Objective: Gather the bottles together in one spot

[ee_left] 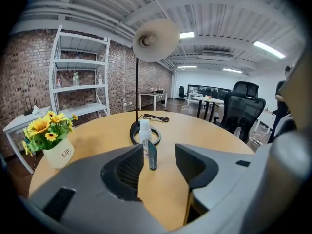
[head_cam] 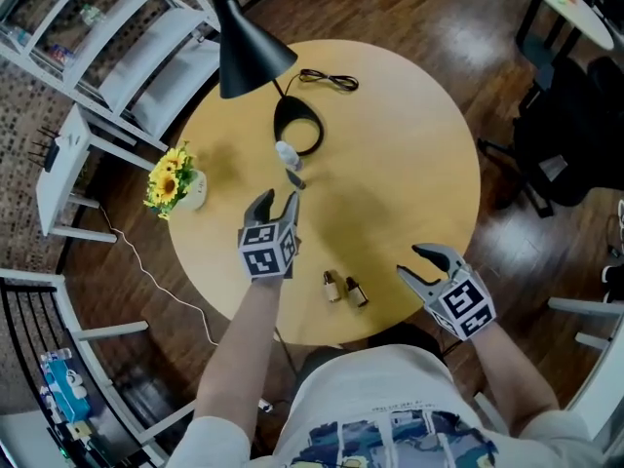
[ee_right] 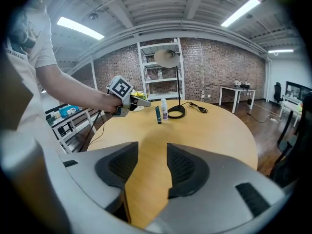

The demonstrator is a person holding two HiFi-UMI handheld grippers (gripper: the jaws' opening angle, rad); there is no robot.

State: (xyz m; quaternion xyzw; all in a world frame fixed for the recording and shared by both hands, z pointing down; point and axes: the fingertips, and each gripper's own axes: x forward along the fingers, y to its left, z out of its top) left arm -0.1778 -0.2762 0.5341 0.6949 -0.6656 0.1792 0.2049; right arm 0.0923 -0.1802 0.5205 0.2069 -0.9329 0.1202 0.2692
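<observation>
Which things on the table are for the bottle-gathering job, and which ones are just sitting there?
For the job:
- white spray bottle
- dark slim bottle
- left brown bottle
- right brown bottle

Just sitting there:
- black lamp
- flower pot
- black cable

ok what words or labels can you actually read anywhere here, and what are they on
"Life": on the white round pot of yellow sunflowers, in the left gripper view.
White spray bottle, slim dark bottle, two small brown bottles: labels too small to read.
Print on the person's white shirt: too blurred to read.
</observation>
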